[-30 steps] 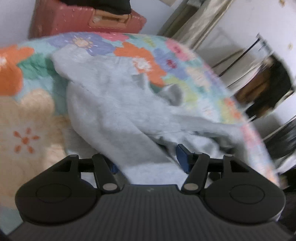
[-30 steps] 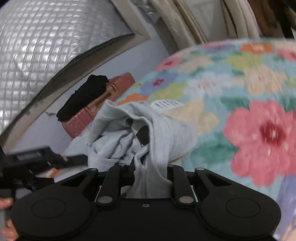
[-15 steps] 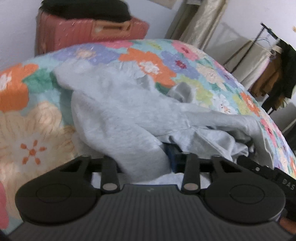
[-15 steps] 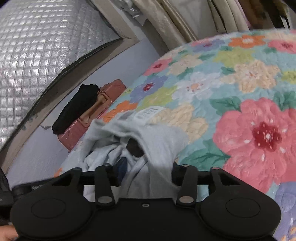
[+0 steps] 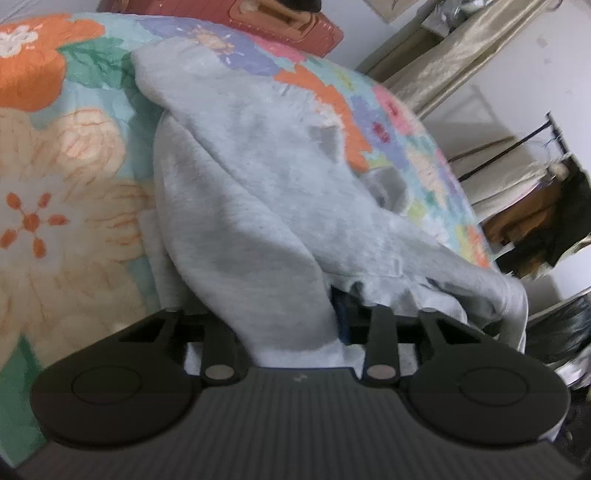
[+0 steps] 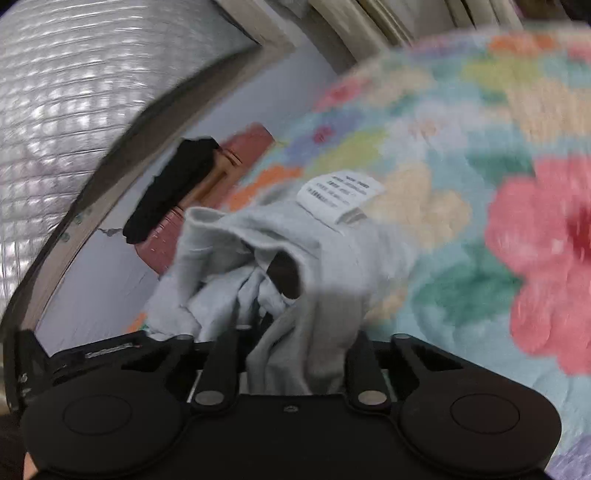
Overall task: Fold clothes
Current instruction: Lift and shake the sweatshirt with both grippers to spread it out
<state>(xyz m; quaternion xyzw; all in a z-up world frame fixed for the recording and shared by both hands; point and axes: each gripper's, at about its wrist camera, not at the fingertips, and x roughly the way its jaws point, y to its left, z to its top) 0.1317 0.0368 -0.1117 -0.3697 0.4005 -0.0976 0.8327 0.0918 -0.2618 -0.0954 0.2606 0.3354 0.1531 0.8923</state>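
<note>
Left gripper [image 5: 291,325]: jaws clamped on a bunched fold of the grey sweatshirt [image 5: 258,192], which sprawls crumpled across the floral bedspread [image 5: 55,206]. Right gripper [image 6: 295,354]: jaws pinching another gathered edge near the care label [image 6: 340,194]. Best done by drawing both holds apart, taut and level, before laying flat. Open bedspread to the right; suitcase [image 5: 288,22] and wall close behind.

Left black two-finger gripper [image 5: 291,325] low and near, jaws closed on a fold of light grey fleece garment [image 5: 258,206]. Right black two-finger gripper [image 6: 295,354] likewise clamped on bunched grey cloth, tilted slightly.
</note>
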